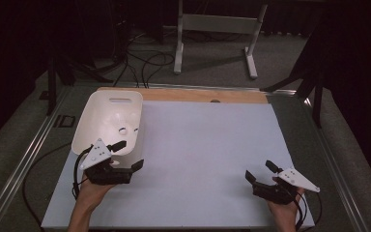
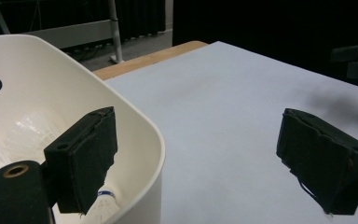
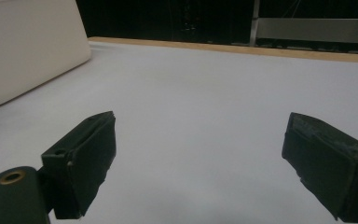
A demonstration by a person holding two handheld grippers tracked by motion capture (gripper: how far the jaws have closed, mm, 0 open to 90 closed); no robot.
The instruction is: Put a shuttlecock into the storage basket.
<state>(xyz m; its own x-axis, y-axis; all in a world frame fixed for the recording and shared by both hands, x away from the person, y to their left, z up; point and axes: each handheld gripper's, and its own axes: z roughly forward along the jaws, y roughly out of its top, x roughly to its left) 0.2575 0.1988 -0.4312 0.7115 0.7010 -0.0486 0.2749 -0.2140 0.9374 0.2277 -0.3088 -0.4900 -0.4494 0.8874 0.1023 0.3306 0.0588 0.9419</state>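
L tongs (image 1: 128,155) released over white bin (image 1: 94,118) rim; R tongs (image 1: 259,171) released; no legible writing.

Left gripper (image 1: 126,154) sits at the near left, held in the person's left hand (image 1: 94,186), forearm coming in from the bottom edge. Jaws spread wide, nothing between them. Right gripper (image 1: 260,171) at the near right, in the right hand (image 1: 282,203), pointing up and left in the high view. Its jaws also stand wide apart, empty. Both grey top plates face up.
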